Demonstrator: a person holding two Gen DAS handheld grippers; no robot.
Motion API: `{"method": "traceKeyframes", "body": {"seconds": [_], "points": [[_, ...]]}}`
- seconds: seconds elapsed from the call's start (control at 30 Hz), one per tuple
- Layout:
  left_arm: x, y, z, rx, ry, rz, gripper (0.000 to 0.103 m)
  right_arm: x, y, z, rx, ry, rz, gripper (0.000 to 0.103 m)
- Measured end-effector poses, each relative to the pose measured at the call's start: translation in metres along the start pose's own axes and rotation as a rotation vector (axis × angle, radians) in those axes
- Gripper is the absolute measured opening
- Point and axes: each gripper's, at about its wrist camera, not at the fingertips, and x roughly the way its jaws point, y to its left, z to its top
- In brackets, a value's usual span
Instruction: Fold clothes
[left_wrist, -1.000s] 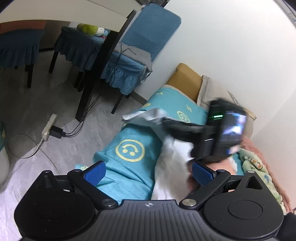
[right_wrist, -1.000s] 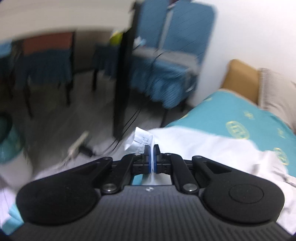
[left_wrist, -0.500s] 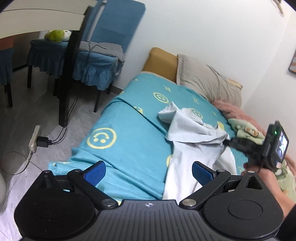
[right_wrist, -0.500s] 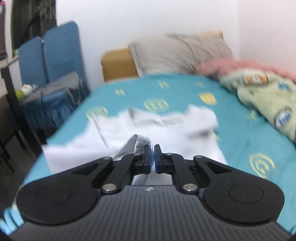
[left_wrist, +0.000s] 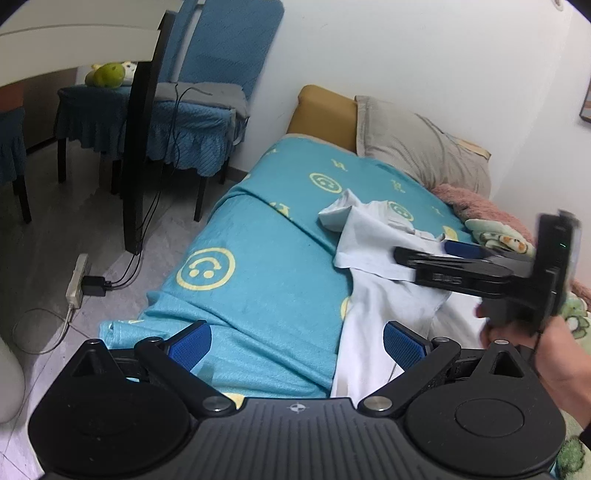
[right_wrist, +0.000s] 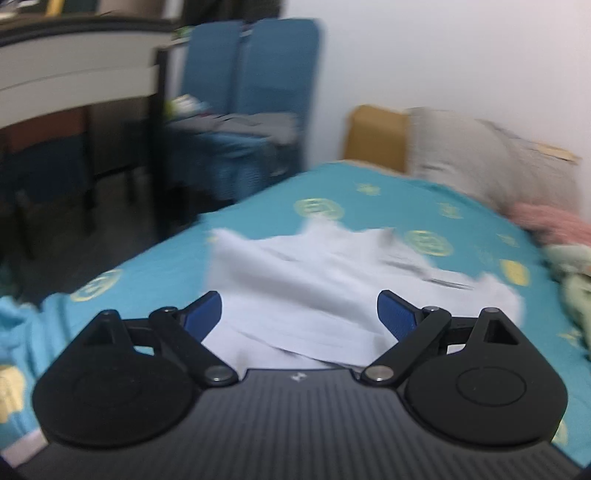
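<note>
Bedroom setting: a bed with a teal smiley-print cover (left_wrist: 258, 266) serves as the work surface. One white garment (left_wrist: 373, 295) lies rumpled on the cover's near right part, one fold thrown over the rest and a lower edge hanging toward the near side. The right gripper (right_wrist: 299, 314) hovers over it, jaws having just opened, nothing between the pads. The left gripper (left_wrist: 297, 341) stands wide apart and empty, just beside the cloth's left edge.

Risks, as judged: the hanging edge could drag the garment off the bed; a pinch on the bunched layers would likely catch several plies and set the fold crooked. The right view is blurred, so layer edges probably cannot be placed reliably from it.

Count: one garment, two grippers, one grey pillow (left_wrist: 421, 147), two blue chair backs (right_wrist: 251, 77).
</note>
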Motion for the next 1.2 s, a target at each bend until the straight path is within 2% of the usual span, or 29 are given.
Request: {"method": "traceKeyframes", "body": {"seconds": [0.07,0.27,0.37,0.4,0.43,0.47,0.5,0.6,0.77,0.97,1.07,1.2], "points": [[0.002,0.002,0.000,-0.004,0.006,0.004,0.101,0.021,0.012,0.003,-0.031,0.058,0.027,0.062],[0.008,0.006,-0.001,-0.008,0.021,0.003,0.101,0.061,0.037,0.005,-0.099,0.118,0.067,0.063],[0.010,0.005,-0.002,0.003,0.027,0.003,0.101,0.077,0.048,0.005,-0.164,0.154,0.000,0.062],[0.010,0.005,-0.003,0.007,0.030,0.004,0.101,0.077,0.044,0.007,-0.130,0.149,-0.017,0.059],[0.011,0.004,-0.003,0.011,0.030,0.004,0.101,0.077,0.039,0.010,-0.087,0.141,-0.030,0.053],[0.010,0.004,-0.004,0.012,0.029,0.005,0.101,0.077,0.034,0.013,-0.044,0.133,-0.043,0.034],[0.011,0.004,-0.004,0.013,0.027,0.006,0.101,0.074,0.026,0.015,0.011,0.122,-0.042,0.019],[0.010,0.004,-0.003,0.004,0.026,0.005,0.101,0.062,0.010,0.019,0.098,0.065,-0.049,0.007],[0.006,0.001,-0.005,0.030,0.001,0.018,0.101,0.035,-0.032,0.034,0.231,-0.055,-0.110,0.006],[0.003,-0.012,-0.009,0.112,-0.033,0.028,0.101,0.025,-0.104,0.046,0.366,-0.142,-0.300,0.006],[0.006,-0.021,-0.014,0.162,-0.042,0.023,0.101,0.038,-0.142,0.033,0.458,-0.124,-0.376,0.006],[0.019,-0.025,-0.018,0.211,-0.009,0.043,0.099,0.074,-0.169,0.000,0.492,-0.030,-0.440,0.006]]}}
